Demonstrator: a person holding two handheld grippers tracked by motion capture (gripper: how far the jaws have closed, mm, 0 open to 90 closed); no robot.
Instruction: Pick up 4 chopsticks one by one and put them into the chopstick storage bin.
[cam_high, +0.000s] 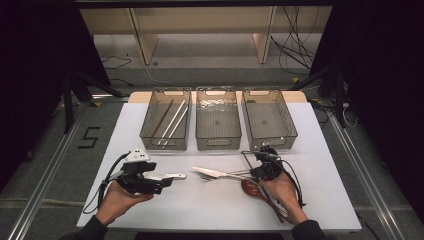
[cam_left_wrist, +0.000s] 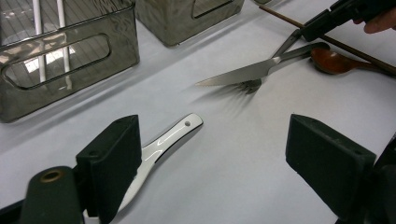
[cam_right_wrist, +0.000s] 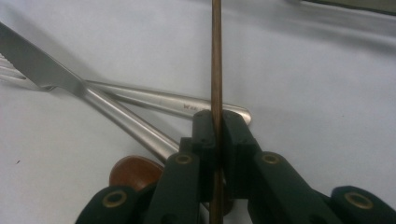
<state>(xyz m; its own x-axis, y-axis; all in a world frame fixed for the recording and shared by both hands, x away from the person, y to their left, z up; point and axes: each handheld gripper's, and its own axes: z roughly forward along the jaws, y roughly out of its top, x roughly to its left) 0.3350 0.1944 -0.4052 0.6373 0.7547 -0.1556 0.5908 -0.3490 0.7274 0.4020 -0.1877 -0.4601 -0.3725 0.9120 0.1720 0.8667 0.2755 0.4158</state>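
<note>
My right gripper (cam_high: 257, 172) (cam_right_wrist: 216, 128) is shut on a thin brown chopstick (cam_right_wrist: 216, 65) (cam_high: 246, 159), which runs straight up between its pads. Just beyond its tips lie a steel knife (cam_right_wrist: 42, 67) (cam_high: 210, 172) and a fork (cam_right_wrist: 159, 100) crossed on the white table (cam_high: 215, 210). A brown wooden spoon (cam_right_wrist: 133, 172) (cam_high: 250, 189) lies beside the right hand. My left gripper (cam_high: 165, 181) (cam_left_wrist: 215, 154) stands open, low over the table. A shiny silver utensil handle (cam_left_wrist: 173, 135) (cam_high: 170, 175) with a hole at its end pokes out beside its left jaw, and the rest is hidden.
Three grey mesh baskets stand in a row at the back. The left basket (cam_high: 150, 131) holds brown and white chopsticks. The middle basket (cam_high: 218, 144) and the right basket (cam_high: 292, 131) look bare inside. Beyond the table are floor cables and shelving.
</note>
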